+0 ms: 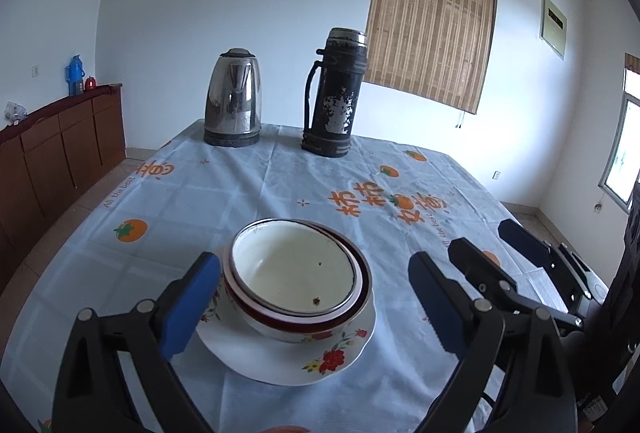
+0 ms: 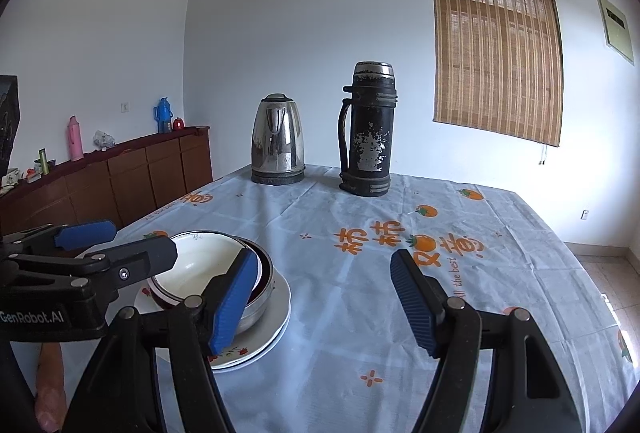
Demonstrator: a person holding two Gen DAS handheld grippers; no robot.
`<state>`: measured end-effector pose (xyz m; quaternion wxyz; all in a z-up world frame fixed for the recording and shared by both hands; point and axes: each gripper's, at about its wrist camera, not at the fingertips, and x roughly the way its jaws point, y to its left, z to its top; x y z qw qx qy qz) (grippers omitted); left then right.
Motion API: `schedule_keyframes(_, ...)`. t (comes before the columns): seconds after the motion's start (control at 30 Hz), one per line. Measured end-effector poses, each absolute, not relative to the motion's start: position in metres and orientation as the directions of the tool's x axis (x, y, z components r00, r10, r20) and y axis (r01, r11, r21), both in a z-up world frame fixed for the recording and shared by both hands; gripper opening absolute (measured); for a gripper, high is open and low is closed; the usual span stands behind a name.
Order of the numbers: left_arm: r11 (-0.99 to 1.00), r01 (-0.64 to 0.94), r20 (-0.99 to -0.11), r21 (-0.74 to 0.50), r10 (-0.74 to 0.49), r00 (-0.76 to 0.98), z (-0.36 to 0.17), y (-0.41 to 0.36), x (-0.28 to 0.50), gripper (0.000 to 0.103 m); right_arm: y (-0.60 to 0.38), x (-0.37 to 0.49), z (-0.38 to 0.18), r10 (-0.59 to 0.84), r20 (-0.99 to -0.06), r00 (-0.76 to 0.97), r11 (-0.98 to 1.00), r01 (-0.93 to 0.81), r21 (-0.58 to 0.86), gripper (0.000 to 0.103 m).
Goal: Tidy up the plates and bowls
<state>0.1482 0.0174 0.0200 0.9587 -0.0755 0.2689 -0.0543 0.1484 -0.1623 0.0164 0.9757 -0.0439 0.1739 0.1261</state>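
Left gripper (image 1: 314,307) standing wide open, pads clear of nested bowls (image 1: 296,279) sitting between them, gripping nothing. Bowls stacking on floral plate (image 1: 320,361), near edge of table (image 1: 240,189). Right gripper (image 2: 324,303) hanging partly open, empty, over bare cloth just right of the stack. Kettle (image 1: 233,99) and black thermos (image 1: 334,93) standing upright at far end, well apart from dishes.

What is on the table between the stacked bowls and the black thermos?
Nothing: in the left wrist view only bare printed tablecloth lies between the stacked bowls and the black thermos.
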Motion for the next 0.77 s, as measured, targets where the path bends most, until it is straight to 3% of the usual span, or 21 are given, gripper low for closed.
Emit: schedule_keyframes(0.77,0.987,0.045,-0.442,-0.152,-0.109,0.89,0.033,0.019,0.138,0.099,-0.167,0.135,0.029,0.23,-0.297,0.927,0.965,-0.257,-0.055,0.071)
